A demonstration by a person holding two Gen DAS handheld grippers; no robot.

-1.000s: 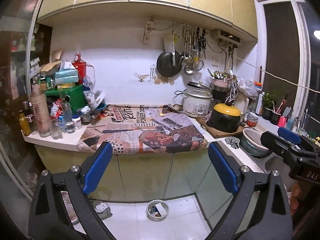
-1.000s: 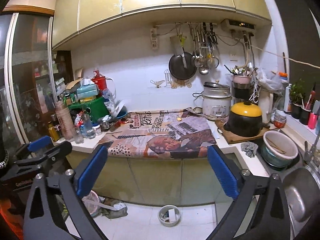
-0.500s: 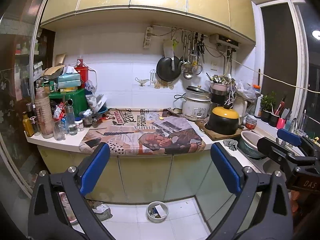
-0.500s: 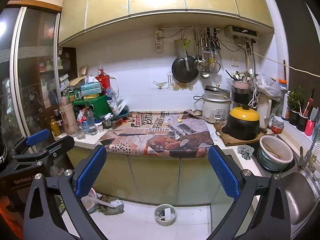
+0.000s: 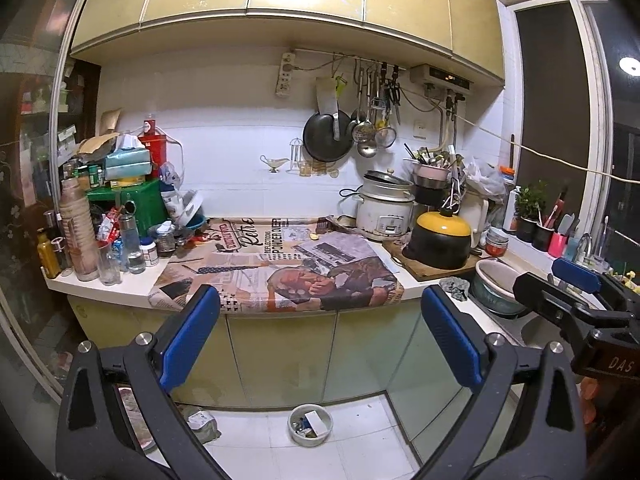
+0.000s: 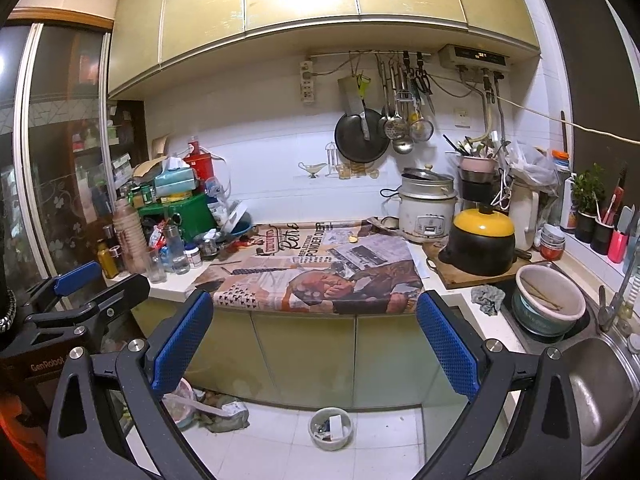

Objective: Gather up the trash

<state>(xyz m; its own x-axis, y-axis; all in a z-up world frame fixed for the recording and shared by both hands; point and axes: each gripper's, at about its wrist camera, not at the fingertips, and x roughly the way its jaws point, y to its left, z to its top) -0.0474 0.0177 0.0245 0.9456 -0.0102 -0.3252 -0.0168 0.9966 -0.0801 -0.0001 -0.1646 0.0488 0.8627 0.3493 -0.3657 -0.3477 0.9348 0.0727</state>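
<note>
Both cameras have drawn back from the counter since a second ago. Left wrist view: the left gripper [image 5: 320, 332] hangs spread wide, empty, above a small floor bowl [image 5: 310, 425] holding scraps (possibly trash). Right wrist view: the right gripper [image 6: 314, 340] likewise gapes empty; crumpled litter [image 6: 224, 412] lies on the floor, uncollected.
</note>
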